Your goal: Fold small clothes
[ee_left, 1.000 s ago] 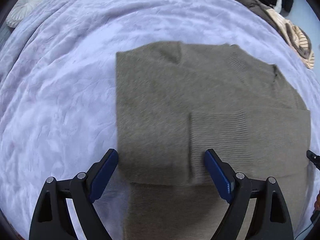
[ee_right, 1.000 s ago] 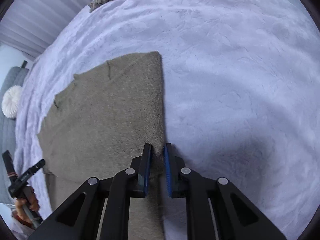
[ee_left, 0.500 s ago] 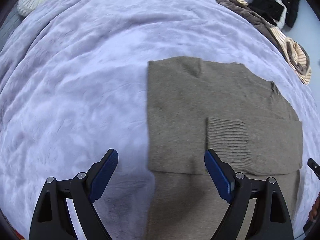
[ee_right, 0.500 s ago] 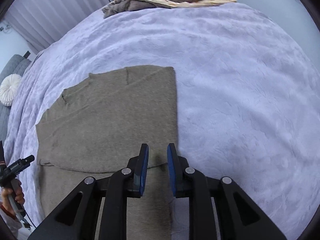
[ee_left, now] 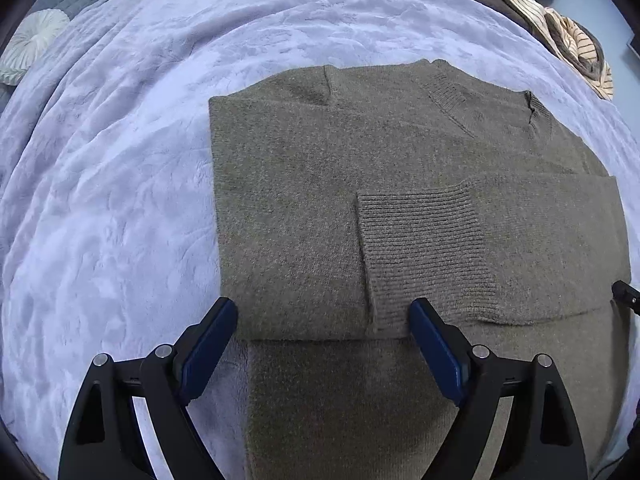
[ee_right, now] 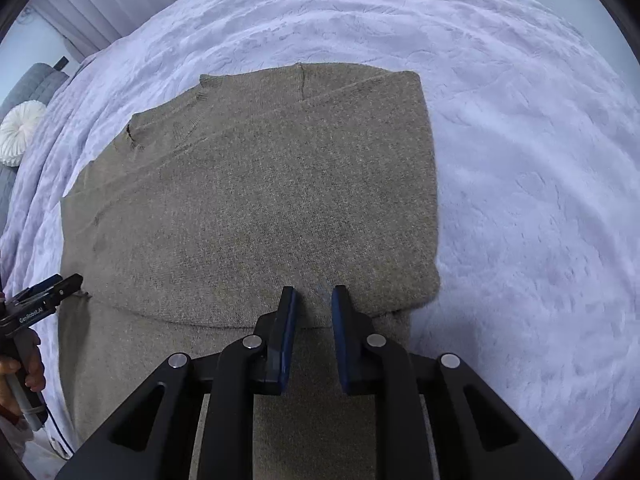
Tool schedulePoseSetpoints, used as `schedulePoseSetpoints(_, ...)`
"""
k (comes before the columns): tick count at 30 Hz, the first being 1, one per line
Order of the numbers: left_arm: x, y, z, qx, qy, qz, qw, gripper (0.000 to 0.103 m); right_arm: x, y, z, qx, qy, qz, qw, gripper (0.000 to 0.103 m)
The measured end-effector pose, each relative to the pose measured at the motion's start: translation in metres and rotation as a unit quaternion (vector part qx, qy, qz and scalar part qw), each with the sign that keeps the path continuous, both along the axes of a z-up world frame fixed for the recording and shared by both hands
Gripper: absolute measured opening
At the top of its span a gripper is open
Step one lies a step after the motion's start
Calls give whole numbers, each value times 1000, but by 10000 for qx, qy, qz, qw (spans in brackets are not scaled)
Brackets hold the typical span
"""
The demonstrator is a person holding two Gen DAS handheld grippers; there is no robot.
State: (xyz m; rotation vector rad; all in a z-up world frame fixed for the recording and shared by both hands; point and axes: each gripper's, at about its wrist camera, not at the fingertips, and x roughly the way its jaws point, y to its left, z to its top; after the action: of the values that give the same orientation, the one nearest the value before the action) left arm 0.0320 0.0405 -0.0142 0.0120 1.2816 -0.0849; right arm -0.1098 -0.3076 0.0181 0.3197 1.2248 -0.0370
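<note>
On the far left I see a round white cushion [ee_left: 30, 42] at the edge of the bed [ee_left: 100, 200], whose lilac plush blanket carries everything. My left tongs [ee_left: 322, 322] are spread wide and released above the near edge of the olive sweater [ee_left: 300, 200], its ribbed cuff [ee_left: 424, 252] folded across the body. My right tongs [ee_right: 313, 304] have just been closing; they stand narrowly parted, with nothing pinched, over the sweater's lower fold. A pile of clothes [ee_left: 560, 36] lies far right.

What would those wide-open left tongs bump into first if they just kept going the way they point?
Most likely the olive sweater, near its ribbed cuff. The left tongs point steeply down at it with nothing between, though the gap is hard to judge.
</note>
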Motion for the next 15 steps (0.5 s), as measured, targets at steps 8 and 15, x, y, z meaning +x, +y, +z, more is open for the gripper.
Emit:
schedulePoseSetpoints(8, -26, 3, 7, -149, 235, 165, 9995, 89, -24, -12, 8, 464, 108, -434, 9979, 21)
schedulePoseSetpoints(15, -44, -2, 10, -216, 444, 142, 9987, 89, -34, -10, 9, 648, 243, -547, 9961, 21)
